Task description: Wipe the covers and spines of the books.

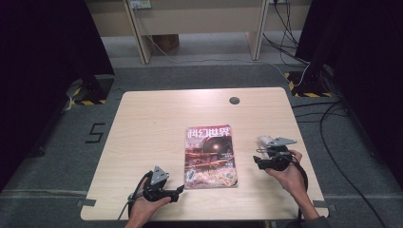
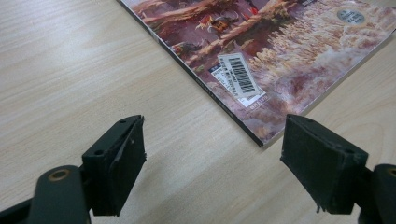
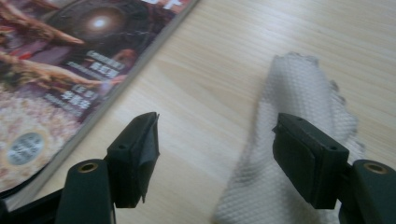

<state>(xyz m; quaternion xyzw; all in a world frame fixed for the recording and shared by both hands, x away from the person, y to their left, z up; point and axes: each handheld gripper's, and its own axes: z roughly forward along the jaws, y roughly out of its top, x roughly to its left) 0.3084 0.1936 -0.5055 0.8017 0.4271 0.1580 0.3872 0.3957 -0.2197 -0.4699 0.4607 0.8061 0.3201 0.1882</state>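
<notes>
Pale wood grain covers the table (image 1: 142, 123), and a magazine (image 1: 210, 156) lies flat near its middle, cover up, its spine along the left side. Seen from the high view, the left gripper (image 1: 179, 189) sits at about seven o'clock from the magazine, just off its near left corner, held in the left hand (image 1: 145, 206) at the table's near edge. Its jaws stand wide apart with nothing between them; in the left gripper view the left gripper (image 2: 212, 154) frames bare wood, and the magazine (image 2: 261, 51) corner with its barcode sticker (image 2: 238, 74) lies just ahead of the pads at roughly one o'clock, not touching them. The right gripper (image 1: 256, 159) lies at about three o'clock from the magazine, near its right edge, carried by the right hand (image 1: 290, 173). Its jaws are also spread wide and grip nothing. In the right gripper view the right gripper (image 3: 215, 156) hovers over the table with a white cloth (image 3: 289, 140) lying under and beyond the right-hand pad, at about two o'clock, while the magazine (image 3: 60, 70) fills the eleven o'clock side. Whether the pad touches the cloth cannot be told. The cloth (image 1: 264, 141) shows in the high view just beyond the right gripper.
</notes>
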